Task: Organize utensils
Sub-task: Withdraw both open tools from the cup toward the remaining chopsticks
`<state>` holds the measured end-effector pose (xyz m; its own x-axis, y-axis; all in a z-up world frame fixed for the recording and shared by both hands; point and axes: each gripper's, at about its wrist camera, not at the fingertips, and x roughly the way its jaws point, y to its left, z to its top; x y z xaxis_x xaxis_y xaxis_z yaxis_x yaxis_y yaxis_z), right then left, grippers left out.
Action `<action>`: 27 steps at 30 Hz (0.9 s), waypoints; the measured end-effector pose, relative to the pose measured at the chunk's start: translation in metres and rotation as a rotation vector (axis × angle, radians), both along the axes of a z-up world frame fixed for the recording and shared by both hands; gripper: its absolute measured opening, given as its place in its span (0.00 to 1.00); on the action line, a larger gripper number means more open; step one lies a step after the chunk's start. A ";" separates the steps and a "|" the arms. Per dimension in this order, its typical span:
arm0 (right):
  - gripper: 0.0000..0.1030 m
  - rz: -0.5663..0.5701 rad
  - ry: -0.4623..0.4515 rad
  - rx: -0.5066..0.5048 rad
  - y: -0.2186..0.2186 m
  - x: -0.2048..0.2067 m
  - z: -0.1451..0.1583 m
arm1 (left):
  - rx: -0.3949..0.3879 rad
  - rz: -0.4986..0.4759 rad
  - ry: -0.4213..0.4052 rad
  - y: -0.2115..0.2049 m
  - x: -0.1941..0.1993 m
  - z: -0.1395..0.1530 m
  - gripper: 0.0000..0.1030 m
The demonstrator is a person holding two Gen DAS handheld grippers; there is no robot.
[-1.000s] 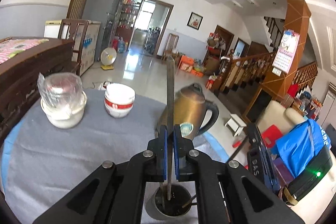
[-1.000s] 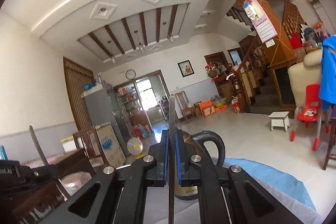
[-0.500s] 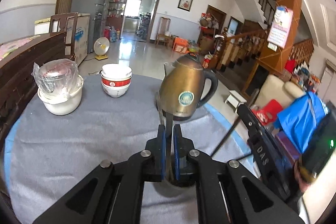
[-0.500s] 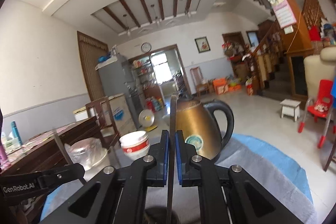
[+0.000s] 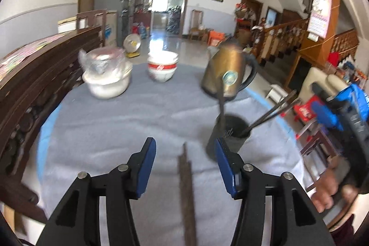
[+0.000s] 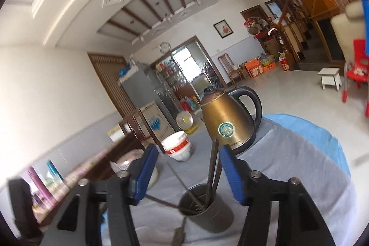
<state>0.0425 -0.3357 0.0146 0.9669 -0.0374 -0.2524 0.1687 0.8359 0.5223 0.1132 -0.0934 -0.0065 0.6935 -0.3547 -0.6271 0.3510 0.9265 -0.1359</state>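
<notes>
A dark cylindrical utensil holder (image 5: 230, 133) stands on the grey tablecloth, holding several metal utensils (image 5: 269, 114) that lean out of it. My left gripper (image 5: 184, 158) is open and empty, just left of and in front of the holder. A long dark utensil (image 5: 186, 195) lies flat on the cloth between its fingers. In the right wrist view the holder (image 6: 203, 209) sits right under my right gripper (image 6: 188, 167), which is open, with upright utensils (image 6: 213, 167) between its fingers, not gripped.
A brass kettle (image 5: 228, 70) stands behind the holder. A red-banded bowl stack (image 5: 162, 67) and a white pot with wrapped lid (image 5: 107, 75) sit at the back. A dark wooden cabinet (image 5: 34, 75) borders the table on the left. The right gripper body (image 5: 341, 112) is at right.
Both grippers have opened and released their utensils into the holder. The left gripper has pulled back and left, so the holder now shows ahead on its right.
</notes>
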 end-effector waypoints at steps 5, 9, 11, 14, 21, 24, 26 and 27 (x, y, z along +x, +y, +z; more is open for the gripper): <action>0.59 0.008 0.023 -0.047 0.022 -0.026 0.006 | 0.024 0.035 0.040 0.014 -0.020 -0.013 0.58; 0.53 0.024 0.068 -0.066 0.034 -0.039 0.002 | 0.050 0.058 0.032 0.019 -0.036 -0.016 0.64; 0.47 0.030 0.098 -0.088 0.042 -0.042 -0.002 | 0.069 0.064 0.031 0.020 -0.043 -0.017 0.64; 0.41 0.047 0.139 -0.104 0.051 -0.048 -0.008 | 0.109 0.075 0.023 0.021 -0.052 -0.016 0.65; 0.41 0.064 0.210 -0.149 0.067 -0.061 -0.009 | 0.177 0.113 -0.068 0.027 -0.073 0.001 0.66; 0.42 0.068 0.227 -0.145 0.074 -0.066 -0.006 | 0.195 0.132 -0.104 0.032 -0.082 0.007 0.74; 0.42 0.074 0.233 -0.154 0.078 -0.069 -0.004 | 0.209 0.148 -0.133 0.036 -0.088 0.012 0.76; 0.42 0.074 0.235 -0.163 0.081 -0.071 -0.004 | 0.215 0.152 -0.144 0.037 -0.090 0.014 0.76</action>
